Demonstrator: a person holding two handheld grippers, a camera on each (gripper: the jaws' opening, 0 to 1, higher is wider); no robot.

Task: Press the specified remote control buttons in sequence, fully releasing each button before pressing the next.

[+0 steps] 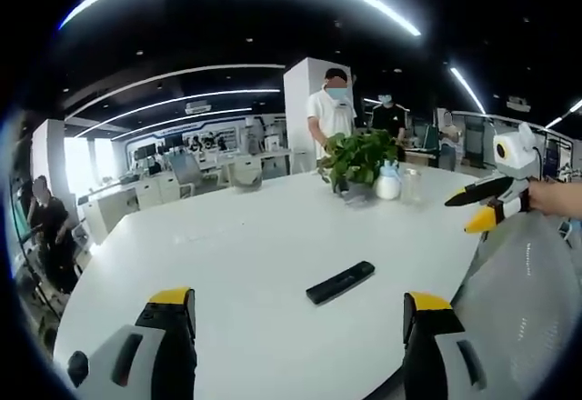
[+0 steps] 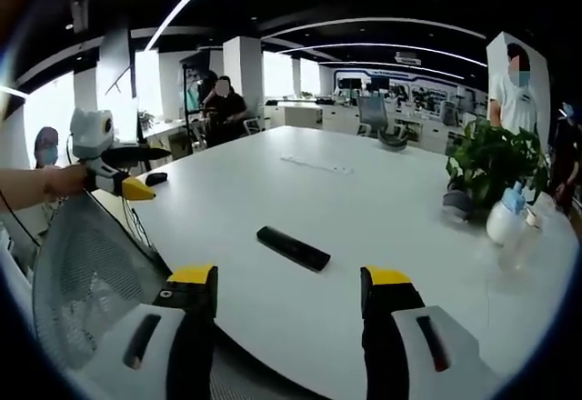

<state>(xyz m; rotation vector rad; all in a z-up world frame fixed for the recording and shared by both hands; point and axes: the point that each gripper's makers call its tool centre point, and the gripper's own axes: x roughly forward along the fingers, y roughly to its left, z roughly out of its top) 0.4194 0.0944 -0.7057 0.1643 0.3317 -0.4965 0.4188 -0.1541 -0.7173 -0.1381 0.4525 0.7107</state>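
The slim black rectangular remote control (image 1: 340,283) lay flat on the large white round-edged table (image 1: 236,264), well apart from both tools and near the table's close edge. In the right gripper view the same remote (image 2: 293,248) sat just beyond the gap between the yellow-tipped jaws. The left tongs (image 1: 300,314) stood wide open and empty, hovering short of the table edge. The right tongs (image 2: 289,291) also gaped open, holding nothing. In the left gripper view the right tongs (image 1: 480,206) came in from the right, held by a hand (image 1: 555,198) above a grey mesh chair back (image 1: 523,300).

No button had been reached yet, so the step in hand looked like the approach. To do it well, one tool would probably close its jaws to form a single blunt tip and come down straight over the chosen button, since an open pair could strike two keys at once. The buttons were too small to make out from here, so moving nearer before committing seemed wise. The other tool might steady the remote's end, as a light body on a smooth top could slide or tip. Each press should end with a clear lift. A leafy green potted plant (image 1: 356,159) and a small white bottle (image 1: 388,182) stood far across the table, out of the way.
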